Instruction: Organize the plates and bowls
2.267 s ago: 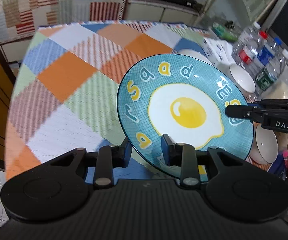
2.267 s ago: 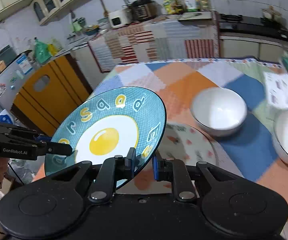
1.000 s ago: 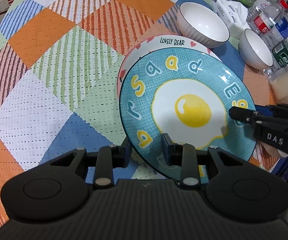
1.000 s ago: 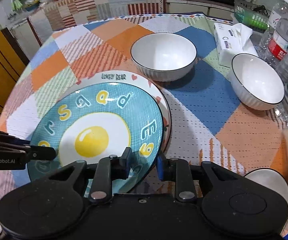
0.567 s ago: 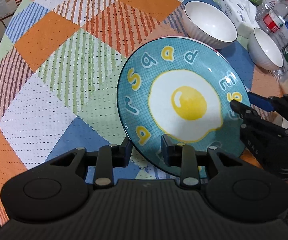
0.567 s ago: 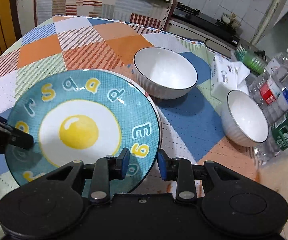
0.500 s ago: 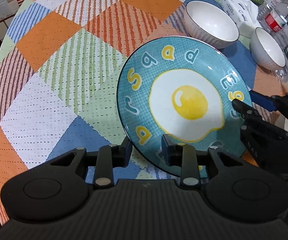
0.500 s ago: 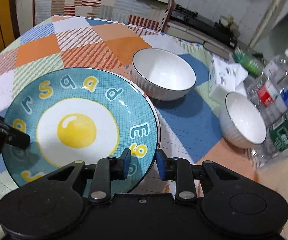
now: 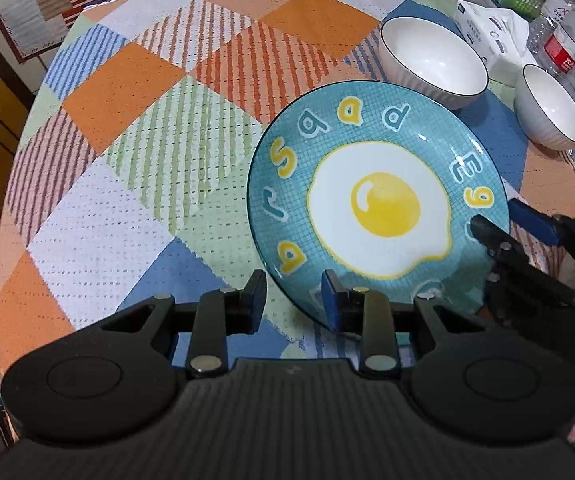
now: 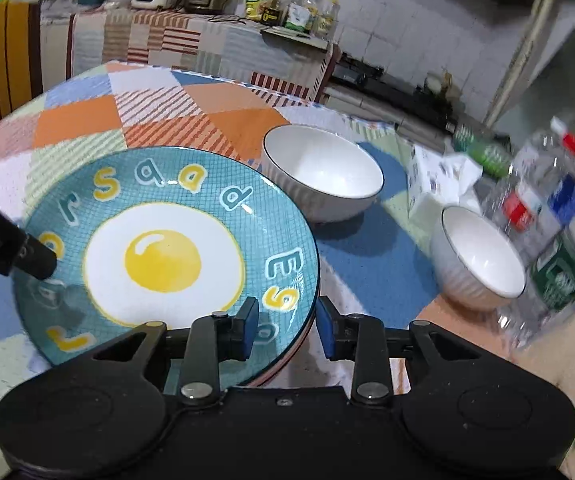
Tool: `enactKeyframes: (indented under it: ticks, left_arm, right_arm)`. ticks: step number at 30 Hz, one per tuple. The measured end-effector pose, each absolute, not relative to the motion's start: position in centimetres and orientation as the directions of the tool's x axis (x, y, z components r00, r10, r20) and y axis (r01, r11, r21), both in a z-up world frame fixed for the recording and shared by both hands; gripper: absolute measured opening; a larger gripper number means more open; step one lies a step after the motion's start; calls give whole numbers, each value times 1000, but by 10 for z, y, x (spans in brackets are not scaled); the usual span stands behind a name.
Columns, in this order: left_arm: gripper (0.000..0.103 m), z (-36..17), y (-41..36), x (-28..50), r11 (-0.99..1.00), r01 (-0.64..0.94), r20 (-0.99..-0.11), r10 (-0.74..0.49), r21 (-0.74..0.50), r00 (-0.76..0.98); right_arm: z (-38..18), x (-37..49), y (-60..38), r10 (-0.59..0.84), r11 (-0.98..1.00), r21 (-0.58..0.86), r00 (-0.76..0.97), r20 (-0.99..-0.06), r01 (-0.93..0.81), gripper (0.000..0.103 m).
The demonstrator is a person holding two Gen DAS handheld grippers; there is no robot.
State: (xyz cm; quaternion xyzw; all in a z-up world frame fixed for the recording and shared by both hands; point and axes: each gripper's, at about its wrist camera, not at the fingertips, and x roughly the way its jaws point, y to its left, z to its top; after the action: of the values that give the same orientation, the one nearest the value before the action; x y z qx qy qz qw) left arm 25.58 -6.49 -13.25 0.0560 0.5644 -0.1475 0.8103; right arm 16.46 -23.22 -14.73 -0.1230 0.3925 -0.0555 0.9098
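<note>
The teal fried-egg plate (image 9: 379,200) lies flat on top of a pink-rimmed plate whose edge (image 10: 287,364) shows under it, on the checked tablecloth. My left gripper (image 9: 293,300) is open, its jaws straddling the plate's near rim without pressing it. My right gripper (image 10: 283,326) is open too, jaws on either side of the plate's right rim; it shows in the left wrist view (image 9: 503,228). Two white bowls stand beyond: a larger one (image 9: 433,62) (image 10: 323,172) and a smaller one (image 9: 549,106) (image 10: 481,256).
A tissue pack (image 9: 491,32) lies behind the bowls. Several water bottles (image 9: 567,40) (image 10: 547,216) crowd the right table edge. The round table's left edge (image 9: 11,168) drops off near yellow cabinets. A covered counter (image 10: 167,44) with appliances stands at the back.
Both grippers lowered the egg plate onto the pink-rimmed plate, then opened their jaws and let go of its rim. The right gripper has tilted up and the plate now rests flat.
</note>
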Motion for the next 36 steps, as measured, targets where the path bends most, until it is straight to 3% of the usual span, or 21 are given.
enactKeyframes:
  ticks: [3,11,19,22,27,29,33,36]
  left_arm:
    - [29,-119,-65,245,948,314,-924,-164,-51,345]
    - [29,-77,-71,215,934,351,-906,-206,-69,370]
    - [30,-44,-94,174,916,389,-892,-253,-96,375]
    - [31,-36,-107,164,908,402,-890,-273,-113,366]
    - [34,-34,-136,147,880,462,-881,-304,-113,363]
    - [41,-36,-150,144,843,525,-875,-337,-117,347]
    - [44,-43,-169,150,800,591,-854,-376,-103,360]
    - [47,-56,-187,159,778,613,-852,-409,-138,328]
  right_arm:
    - [-133,154,-247,-105,992,-120,685,-721,26,36]
    - [-88,99,-285,110,990,138,747,-655,-24,41]
    - [-70,48,-308,77,997,38,817,-571,-67,60]
    - [-73,34,-320,76,997,42,809,-582,-64,68]
    - [-82,12,-327,53,993,-55,798,-601,-108,72]
    - [-84,0,-334,70,987,-72,801,-595,-140,73]
    - [-89,-10,-347,72,986,-73,775,-628,-151,91]
    - [-99,-13,-353,32,984,-115,764,-645,-138,93]
